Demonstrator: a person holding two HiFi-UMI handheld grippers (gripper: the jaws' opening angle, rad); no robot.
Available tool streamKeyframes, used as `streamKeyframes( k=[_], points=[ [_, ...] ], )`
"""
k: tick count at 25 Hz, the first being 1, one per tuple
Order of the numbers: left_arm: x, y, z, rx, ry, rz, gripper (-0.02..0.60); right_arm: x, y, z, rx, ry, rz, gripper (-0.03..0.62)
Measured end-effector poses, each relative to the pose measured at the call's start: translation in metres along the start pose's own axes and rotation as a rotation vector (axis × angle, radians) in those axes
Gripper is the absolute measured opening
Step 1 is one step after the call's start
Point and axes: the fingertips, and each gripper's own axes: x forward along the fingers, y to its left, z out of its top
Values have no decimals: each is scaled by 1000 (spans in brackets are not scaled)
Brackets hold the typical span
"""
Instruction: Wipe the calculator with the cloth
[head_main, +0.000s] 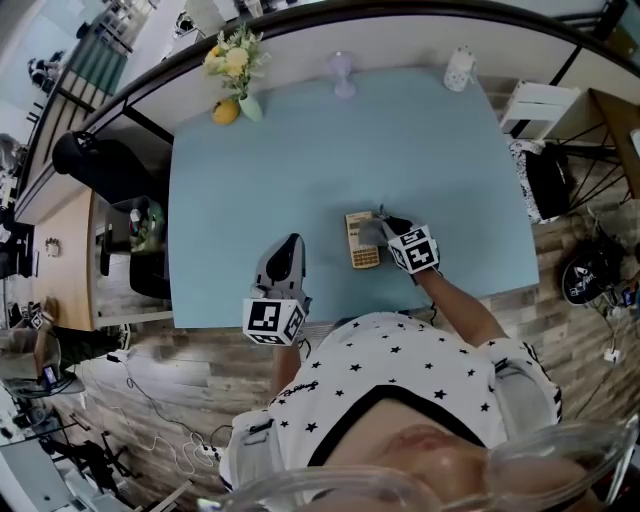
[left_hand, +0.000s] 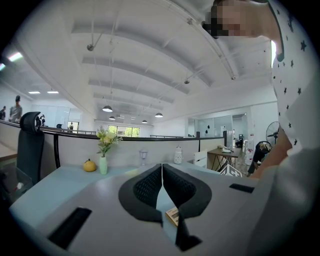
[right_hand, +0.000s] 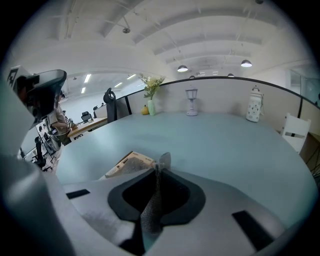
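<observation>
A light blue table (head_main: 300, 170) fills the middle of the head view. The calculator (head_main: 360, 243) lies flat on it, near the person and a bit to the right of the middle. It is tan with rows of little buttons.

The right gripper (head_main: 388, 228) is just right of the calculator. Its jaws are pressed together on a grey cloth (right_hand: 151, 206). In the right gripper view, the cloth runs up between the two jaws and a small tip pokes out past them. The loose part of the cloth lies on the calculator and hides part of its right side.

The left gripper (left_hand: 162, 169) is down low over the near part of the table, left of the calculator and not touching it. Its jaws are pressed together with nothing between them. A corner of the calculator peeks out under them in the left gripper view.

At the far edge of the table there is a vase of yellow flowers (head_main: 240, 68) on the left, with a yellow fruit (head_main: 225, 111) just beside it. A clear glass (head_main: 343, 75) stands near the middle, and a white jar (head_main: 459, 68) is on the right.
</observation>
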Motion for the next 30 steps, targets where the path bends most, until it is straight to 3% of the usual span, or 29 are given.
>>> streamKeyframes(
  k=[11, 16, 21, 30],
  points=[
    [1, -1, -1, 3, 4, -7, 31, 1, -5, -16, 8, 34, -17, 35],
    [-1, 0, 0, 1, 1, 0, 31, -8, -2, -1, 16, -13, -18, 35],
    [-1, 0, -2, -1, 7, 1, 31, -14, 31, 21, 17, -69, 83, 35],
    [-6, 5, -1, -6, 2, 21, 31, -3, 93, -2, -83, 12, 229, 35]
  ],
)
